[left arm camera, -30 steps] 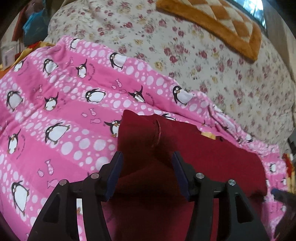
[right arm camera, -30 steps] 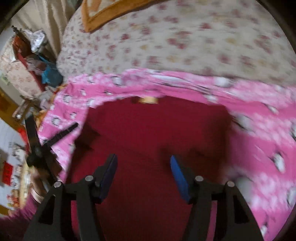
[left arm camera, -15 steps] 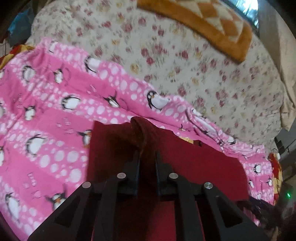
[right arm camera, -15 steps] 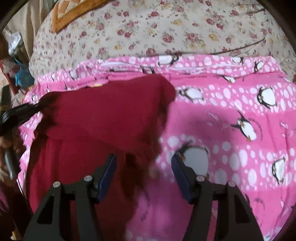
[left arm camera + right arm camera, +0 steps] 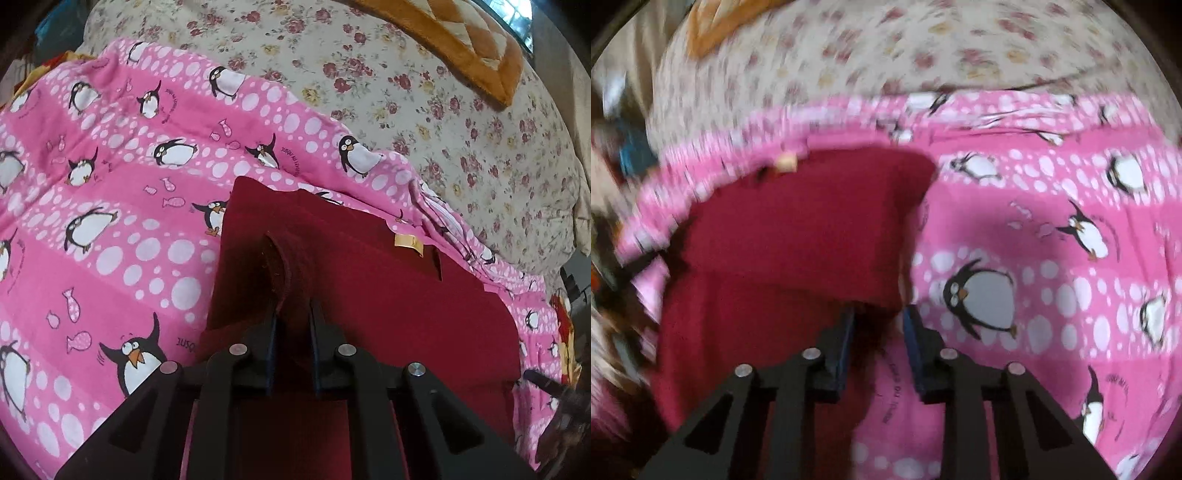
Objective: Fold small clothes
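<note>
A dark red garment [image 5: 388,295] is spread on a pink penguin-print sheet [image 5: 110,240], its long axis running across the left wrist view from a near-left corner toward the far right, where a small yellow label [image 5: 406,242] sits on its upper edge. The left gripper [image 5: 293,321] is closed on a raised ridge of the garment's hem, the pinched fold standing up between the pads just ahead of the jaws. The right gripper [image 5: 877,325] is seen at the garment's opposite side edge; its jaws have just been closing and stand partly parted, with the red edge and a strip of pink sheet between the fingers. Whether the pads already press on the cloth cannot be told, the view being blurred. The coming move is judged to turn on this: the cloth's bulk lies ahead of and to the left of the right jaws, so the edge is taken only at its margin, and a shallow bite may slip or catch the sheet beneath. Both hands are judged equally near, each at its own side. The surface is soft bedding over a floral quilt [image 5: 424,110]; an orange-bordered cushion [image 5: 461,37] lies beyond. Clutter at the room's edge is too blurred to name.
</note>
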Tool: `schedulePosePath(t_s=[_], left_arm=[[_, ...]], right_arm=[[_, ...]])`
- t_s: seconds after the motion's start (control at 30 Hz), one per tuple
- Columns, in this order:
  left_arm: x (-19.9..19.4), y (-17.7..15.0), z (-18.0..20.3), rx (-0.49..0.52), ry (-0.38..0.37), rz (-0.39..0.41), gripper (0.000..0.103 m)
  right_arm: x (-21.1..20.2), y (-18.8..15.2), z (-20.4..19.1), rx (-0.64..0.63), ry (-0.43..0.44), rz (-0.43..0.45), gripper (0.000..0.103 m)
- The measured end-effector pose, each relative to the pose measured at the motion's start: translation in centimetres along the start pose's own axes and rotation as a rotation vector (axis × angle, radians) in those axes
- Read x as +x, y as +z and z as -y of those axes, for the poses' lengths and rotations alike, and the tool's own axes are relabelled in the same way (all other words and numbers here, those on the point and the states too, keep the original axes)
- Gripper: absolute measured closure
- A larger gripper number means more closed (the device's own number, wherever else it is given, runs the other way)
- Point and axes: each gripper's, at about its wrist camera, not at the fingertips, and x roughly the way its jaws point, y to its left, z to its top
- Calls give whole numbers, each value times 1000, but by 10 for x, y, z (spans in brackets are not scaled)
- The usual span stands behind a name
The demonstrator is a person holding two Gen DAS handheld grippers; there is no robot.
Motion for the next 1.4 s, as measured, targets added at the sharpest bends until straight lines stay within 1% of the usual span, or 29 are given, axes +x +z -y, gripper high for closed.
schedulePosePath(t_s=[0.03,0.07,0.13,0.17,0.27,0.3,0.33,0.37,0.4,0.43,0.47,0.5,0.53,0.57,0.63,0.7,0.77,0.83,0.87,0.93,0.97,1.03,1.1,1.13,1.2,1.3,1.4], left_arm=[[1,0,-1,-6,-1,-2,103],[2,0,-1,-9,0,-3,103],[2,-1,0,0,9,2,103],[2,-1,2,8,16,5,103],[3,-4,7,39,40,13,103],[2,-5,8,50,45,16,103],[2,-5,10,60,49,16,103],[1,-5,11,68,47,14,103],[1,-5,11,69,42,11,103],[0,-5,10,67,32,8,99],[0,-5,10,63,20,7,97],[2,-6,11,64,14,2,96],[5,-7,13,73,19,-5,95],[7,-9,16,89,34,-9,95],[7,-12,22,129,64,0,94],[6,-13,23,145,73,2,94],[7,-13,22,143,72,3,94],[7,-12,21,137,70,2,94],[7,-13,22,138,71,3,94],[7,-12,22,139,73,4,94],[7,-12,22,141,74,6,94],[7,-13,22,143,76,8,94],[7,-13,22,144,76,8,93],[7,-13,22,146,77,9,93],[7,-14,23,154,82,10,93],[6,-15,24,170,93,17,93],[1,-20,28,193,120,22,93]], right_arm=[[-4,5,5,41,24,30,45],[-3,13,11,96,44,57,42],[6,25,13,141,60,69,41],[20,34,13,154,70,63,41],[57,50,10,150,73,8,41],[66,52,8,141,65,-5,45],[72,55,6,127,43,-8,62],[73,56,4,110,5,3,76],[70,57,1,93,-18,21,88],[63,56,-3,61,-35,44,90],[60,56,-5,33,-64,58,90],[59,55,-5,12,-106,67,91],[61,56,-1,4,-138,63,91],[71,55,7,18,-162,38,91],[77,54,17,71,-131,30,90],[69,54,18,98,-106,46,89],[55,52,14,101,-124,54,86],[43,48,7,80,-129,54,80],[35,42,1,62,-108,56,78],[27,34,-7,22,-95,49,61],[26,29,-13,-13,-103,36,60],[31,22,-17,-52,-131,8,60],[42,12,-15,-82,-196,-37,60],[46,9,-11,-81,-210,-55,59],[42,3,-1,-45,-177,-38,59],[26,-2,0,-34,-182,-29,59],[3,-11,-1,-39,-174,-33,59]])
